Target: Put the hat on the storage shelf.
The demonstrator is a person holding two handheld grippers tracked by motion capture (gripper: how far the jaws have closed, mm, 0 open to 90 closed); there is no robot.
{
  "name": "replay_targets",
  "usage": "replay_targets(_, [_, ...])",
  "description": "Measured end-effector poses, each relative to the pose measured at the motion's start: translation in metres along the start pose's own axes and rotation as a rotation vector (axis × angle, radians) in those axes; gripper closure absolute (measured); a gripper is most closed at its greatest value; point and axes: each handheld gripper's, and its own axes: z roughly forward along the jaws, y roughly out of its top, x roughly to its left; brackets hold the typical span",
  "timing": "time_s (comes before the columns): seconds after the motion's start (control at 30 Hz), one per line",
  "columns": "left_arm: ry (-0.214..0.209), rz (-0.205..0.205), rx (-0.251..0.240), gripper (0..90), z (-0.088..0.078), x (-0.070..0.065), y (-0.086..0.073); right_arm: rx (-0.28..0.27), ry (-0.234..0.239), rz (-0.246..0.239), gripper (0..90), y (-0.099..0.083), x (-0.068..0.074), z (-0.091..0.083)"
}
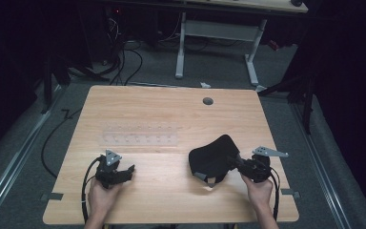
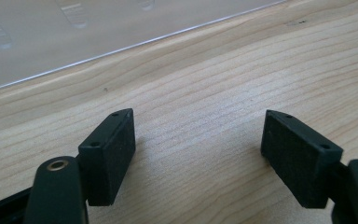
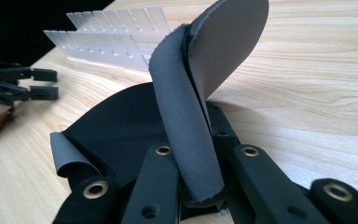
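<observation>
A soft black sheet (image 1: pixel 212 157) with a grey underside lies at the right of the wooden table (image 1: pixel 171 205), one edge lifted. My right gripper (image 1: pixel 233 161) is shut on that edge. In the right gripper view the grey fold (image 3: pixel 186 102) rises pinched between the jaws of that gripper (image 3: pixel 193 154), and a corner curls up at the left. My left gripper (image 1: pixel 129 171) rests low over the bare wood at the front left. Its pads (image 2: pixel 109 154) stand well apart around the gap of the open left gripper (image 2: pixel 198 154), with nothing between them. Farther off, the left gripper (image 3: pixel 42 84) also appears in the right gripper view.
A clear plastic rack (image 1: pixel 140 134) with rows of small slots lies flat behind the left gripper; its edge (image 2: pixel 74 42) is close ahead of the jaws. A round cable hole (image 1: pixel 208 101) sits near the table's far edge. Cables trail over the floor beyond.
</observation>
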Motion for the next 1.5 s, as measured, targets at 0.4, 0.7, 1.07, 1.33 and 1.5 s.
replay_targets(0.4, [-0.021, 0.009, 0.012, 25.2, -0.001, -0.002, -0.001, -0.023, 0.073, 0.011, 85.1, 0.001, 0.024, -0.011])
replay_targets(0.7, [-0.089, 0.011, 0.038, 28.7, -0.007, -0.015, -0.001, -0.004, 0.121, -0.008, 85.0, 0.007, 0.044, -0.004])
replay_targets(1.07, [-0.294, 0.085, 0.039, 30.2, -0.032, -0.062, 0.003, 0.013, 0.147, -0.004, 85.0, 0.006, 0.051, 0.006])
replay_targets(1.33, [-0.432, 0.118, 0.060, 29.6, -0.046, -0.092, 0.008, 0.012, 0.161, -0.001, 85.0, 0.011, 0.055, 0.006])
replay_targets(1.5, [-0.466, 0.140, 0.077, 29.3, -0.048, -0.101, 0.007, 0.018, 0.167, -0.001, 85.0, 0.014, 0.058, 0.007])
